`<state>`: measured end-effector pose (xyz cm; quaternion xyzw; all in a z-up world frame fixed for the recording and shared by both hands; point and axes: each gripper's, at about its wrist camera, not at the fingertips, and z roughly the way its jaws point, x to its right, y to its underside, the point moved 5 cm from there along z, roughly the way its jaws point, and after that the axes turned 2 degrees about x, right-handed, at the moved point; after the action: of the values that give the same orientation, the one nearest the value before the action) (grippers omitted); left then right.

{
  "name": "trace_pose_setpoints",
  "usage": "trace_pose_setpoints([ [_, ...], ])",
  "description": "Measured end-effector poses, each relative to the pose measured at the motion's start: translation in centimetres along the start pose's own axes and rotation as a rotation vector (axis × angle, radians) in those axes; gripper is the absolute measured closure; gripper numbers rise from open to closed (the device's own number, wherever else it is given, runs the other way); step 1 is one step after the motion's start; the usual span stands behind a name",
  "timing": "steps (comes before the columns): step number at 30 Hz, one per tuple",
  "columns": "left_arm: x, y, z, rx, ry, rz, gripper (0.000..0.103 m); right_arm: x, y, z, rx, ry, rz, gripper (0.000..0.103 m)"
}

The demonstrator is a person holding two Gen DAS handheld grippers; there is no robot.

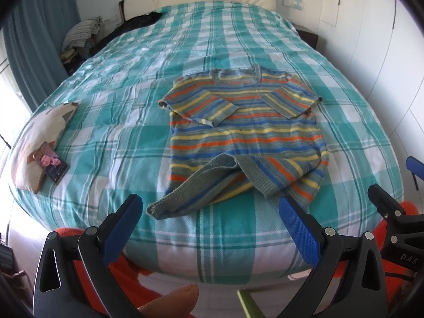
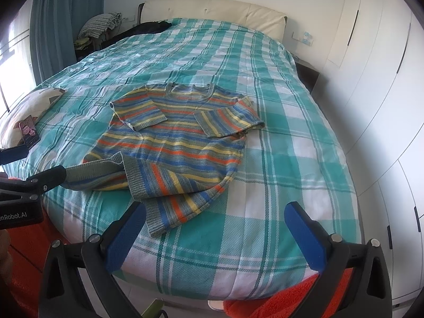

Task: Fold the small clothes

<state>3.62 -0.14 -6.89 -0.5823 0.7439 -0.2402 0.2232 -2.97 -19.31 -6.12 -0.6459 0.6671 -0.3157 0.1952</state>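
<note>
Left wrist view. Left gripper [image 1: 212,220]: sitting nearest the lens, jaws standing wide apart and gripping nothing, blue pads [image 1: 299,228] hanging over the near edge of the bed [image 1: 238,39]. A fingertip [image 1: 172,302] is showing at the bottom edge, mostly cut off. Striped sweater [image 1: 246,132]: lying flat on the checked teal-and-white cover, neck pointing far, both sleeves folded across the chest, hem crumpled and turned up at the near end, just beyond the pads. Right gripper [image 1: 413,182]: entering at the right edge, only partly in frame; one black finger and a blue pad tip are showing, well apart. Pillow [image 1: 39,137]: lying at the near left, carrying a phone [image 1: 51,163] with its screen lit. This view alone is showing the fingertip.

Right wrist view. Right gripper [image 2: 216,225]: jaws spread wide, holding nothing, hovering at the near edge of the bed [image 2: 291,159]. Striped sweater [image 2: 177,143]: lying left of centre, near hem corner reaching toward the left pad. Left gripper [image 2: 34,169]: showing at the left edge, partly cropped. Wardrobe doors [image 2: 371,79]: filling the right side, far fuller here than in the other view. Pillow [image 2: 31,106] and phone [image 2: 29,131]: squeezed small at the left, screen content hard to make out.
</note>
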Motion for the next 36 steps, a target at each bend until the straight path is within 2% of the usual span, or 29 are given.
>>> trace_pose_setpoints([
  [9,-0.4,0.3,-0.3,0.001,0.001,0.001,0.000,0.1,-0.2,-0.2,-0.020,0.018,0.008,0.000],
  [16,-0.2,0.4,0.5,-0.016,-0.019,0.008,0.000,0.6,-0.3,-0.8,-0.013,0.102,-0.005,0.000],
  [36,-0.6,0.8,1.1,-0.032,-0.027,0.000,0.000,1.5,0.2,-0.1,-0.040,0.157,-0.006,0.000],
])
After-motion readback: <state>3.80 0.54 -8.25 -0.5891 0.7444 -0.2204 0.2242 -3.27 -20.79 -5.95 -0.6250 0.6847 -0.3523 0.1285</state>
